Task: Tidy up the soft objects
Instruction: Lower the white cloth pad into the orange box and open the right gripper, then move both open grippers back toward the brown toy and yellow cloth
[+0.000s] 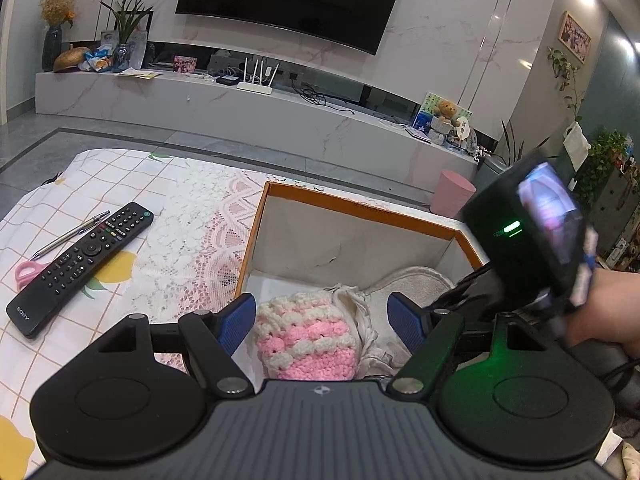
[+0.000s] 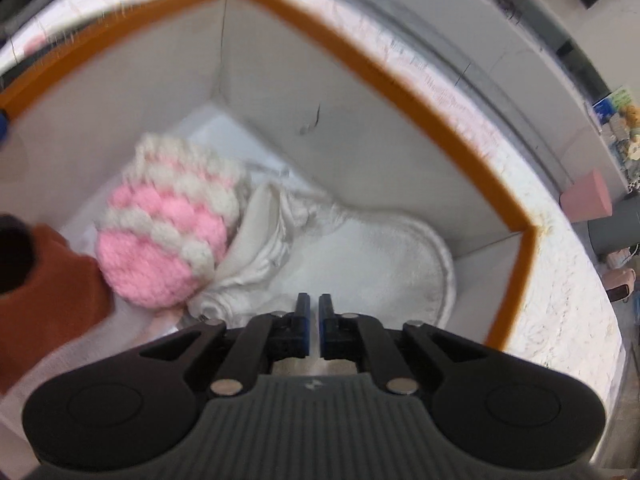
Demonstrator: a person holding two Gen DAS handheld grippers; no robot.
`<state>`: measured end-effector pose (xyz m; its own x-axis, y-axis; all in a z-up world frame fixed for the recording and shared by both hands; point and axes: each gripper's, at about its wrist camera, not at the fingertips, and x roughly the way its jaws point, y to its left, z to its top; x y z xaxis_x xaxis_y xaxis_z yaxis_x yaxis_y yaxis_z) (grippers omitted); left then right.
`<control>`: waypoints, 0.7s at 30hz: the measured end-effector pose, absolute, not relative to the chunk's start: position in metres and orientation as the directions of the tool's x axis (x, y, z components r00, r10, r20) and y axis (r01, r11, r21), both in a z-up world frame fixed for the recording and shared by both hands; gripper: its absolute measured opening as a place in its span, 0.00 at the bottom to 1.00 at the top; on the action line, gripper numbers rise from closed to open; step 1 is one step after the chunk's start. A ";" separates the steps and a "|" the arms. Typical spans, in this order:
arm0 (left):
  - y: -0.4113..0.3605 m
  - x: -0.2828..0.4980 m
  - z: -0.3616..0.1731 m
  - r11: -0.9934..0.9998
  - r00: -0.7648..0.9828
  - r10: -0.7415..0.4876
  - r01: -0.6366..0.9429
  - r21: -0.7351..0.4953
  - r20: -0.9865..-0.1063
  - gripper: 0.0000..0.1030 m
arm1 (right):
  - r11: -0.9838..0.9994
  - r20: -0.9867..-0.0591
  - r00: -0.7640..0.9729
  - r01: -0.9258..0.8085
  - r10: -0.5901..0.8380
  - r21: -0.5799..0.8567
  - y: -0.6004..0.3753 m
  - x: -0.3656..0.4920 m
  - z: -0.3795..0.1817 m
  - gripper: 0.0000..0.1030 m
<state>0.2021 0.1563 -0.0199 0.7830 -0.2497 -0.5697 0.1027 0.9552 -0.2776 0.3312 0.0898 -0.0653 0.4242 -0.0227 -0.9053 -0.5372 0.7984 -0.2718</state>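
Pink-and-white crocheted yarn piece (image 2: 164,236) and white terry cloth (image 2: 360,256) already inside orange-rimmed white box (image 2: 420,108). Right gripper (image 2: 314,306) pinched shut, empty, above cloth at 6 o'clock. Left gripper (image 1: 320,320) gaping wide, empty. Probably tidying stage; next, press cloth flat.

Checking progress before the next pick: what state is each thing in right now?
Box: open-topped, holding soft items.
Knitted hat: lying inside the box, beside the white cloth.
White cloth: crumpled on the box floor.
Left gripper: open, empty, above the box.
Right gripper: shut, nothing visible between its fingers, over the white cloth.
Remote: lying flat on the tablecloth, outside the box.
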 end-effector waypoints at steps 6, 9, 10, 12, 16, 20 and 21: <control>0.152 0.193 -0.012 0.968 0.820 -0.208 0.092 -0.235 -0.534 0.86 | 0.880 -0.871 0.478 -0.457 0.119 -0.130 0.062 0.316 -0.017 0.13; 0.150 0.189 -0.007 0.969 0.827 -0.197 0.082 -0.234 -0.526 0.87 | 0.918 -0.824 0.543 -0.389 0.164 -0.073 0.040 0.304 0.009 0.46; 0.150 0.186 -0.006 0.966 0.825 -0.205 0.084 -0.244 -0.526 0.87 | 0.926 -0.810 0.559 -0.374 0.178 -0.055 0.036 0.300 0.016 0.46; 0.148 0.182 -0.006 0.965 0.825 -0.209 0.088 -0.246 -0.526 0.87 | 0.926 -0.794 0.575 -0.376 0.199 -0.040 0.030 0.291 0.030 0.47; 0.139 0.174 -0.002 0.972 0.833 -0.189 0.085 -0.217 -0.521 0.87 | 0.931 -0.741 0.641 -0.359 0.200 -0.059 0.011 0.259 0.053 0.63; 0.130 0.166 0.006 0.970 0.841 -0.218 0.130 -0.206 -0.495 0.87 | 0.941 -0.685 0.705 -0.326 0.183 -0.085 -0.020 0.220 0.066 0.69; 0.127 0.165 0.008 0.970 0.843 -0.218 0.133 -0.203 -0.491 0.88 | 0.948 -0.666 0.725 -0.307 0.176 -0.083 -0.031 0.210 0.071 0.72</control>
<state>0.1655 0.1265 0.0076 0.8433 -0.2184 -0.4911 0.1332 0.9701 -0.2027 0.2099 -0.0314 0.0712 0.7250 0.1764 -0.6657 -0.3069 0.9481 -0.0830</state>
